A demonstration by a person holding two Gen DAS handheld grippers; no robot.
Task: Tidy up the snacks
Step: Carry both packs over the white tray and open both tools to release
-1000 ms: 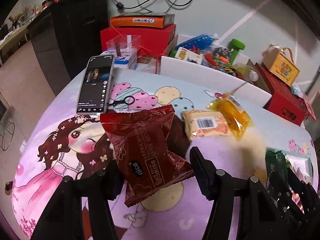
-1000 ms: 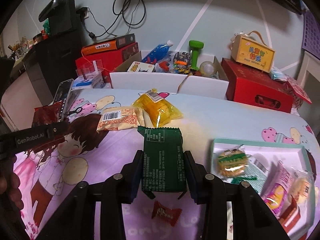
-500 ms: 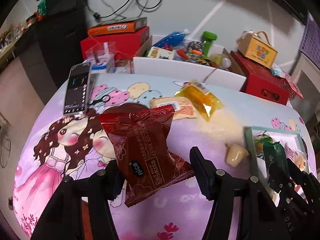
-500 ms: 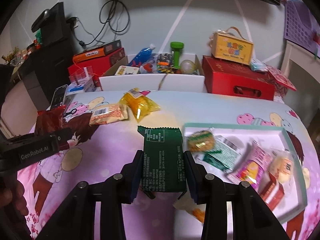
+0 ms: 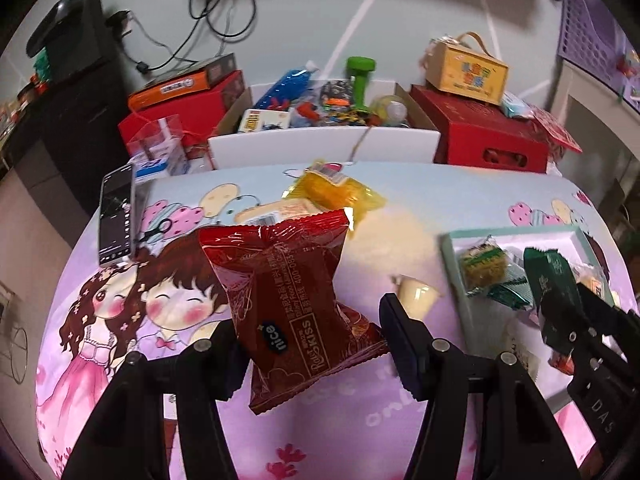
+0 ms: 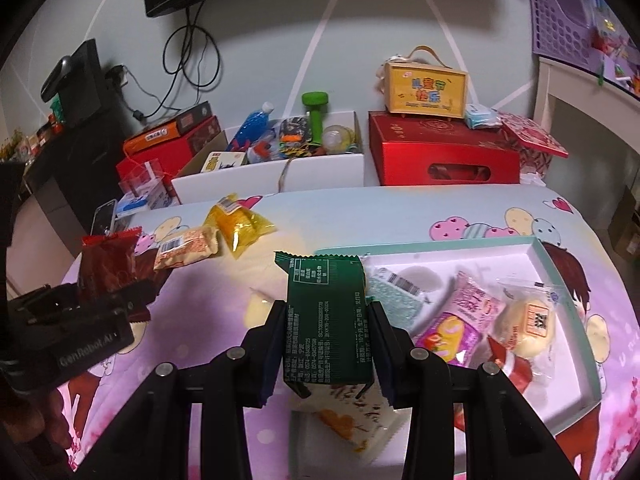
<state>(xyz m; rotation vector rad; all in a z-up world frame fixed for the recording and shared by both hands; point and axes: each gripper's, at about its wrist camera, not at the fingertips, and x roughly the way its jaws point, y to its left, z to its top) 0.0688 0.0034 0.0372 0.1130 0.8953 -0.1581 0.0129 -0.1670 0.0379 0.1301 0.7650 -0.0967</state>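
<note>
My left gripper point(image 5: 312, 346) is shut on a dark red snack packet point(image 5: 288, 292), held up above the cartoon tablecloth. In the right wrist view my right gripper point(image 6: 326, 346) is shut on a dark green packet point(image 6: 326, 320), which hangs over the left edge of a mint-rimmed white tray point(image 6: 440, 245). The tray holds several snacks, among them a pink packet point(image 6: 460, 320) and a round bun point(image 6: 528, 320). The left wrist view shows the tray point(image 5: 512, 232) at the right with the green packet point(image 5: 548, 280) above it.
A yellow packet point(image 6: 236, 224) and a beige barcoded packet point(image 6: 186, 248) lie mid-table. A small jelly cup point(image 5: 418, 294) sits left of the tray, a phone point(image 5: 116, 214) at the left edge. A white box of clutter point(image 5: 320, 146) and red boxes point(image 6: 444, 156) line the back.
Both grippers have travelled to the right across the table with their packets still held. The tray has come into view, and the green packet now hangs at its left edge.
</note>
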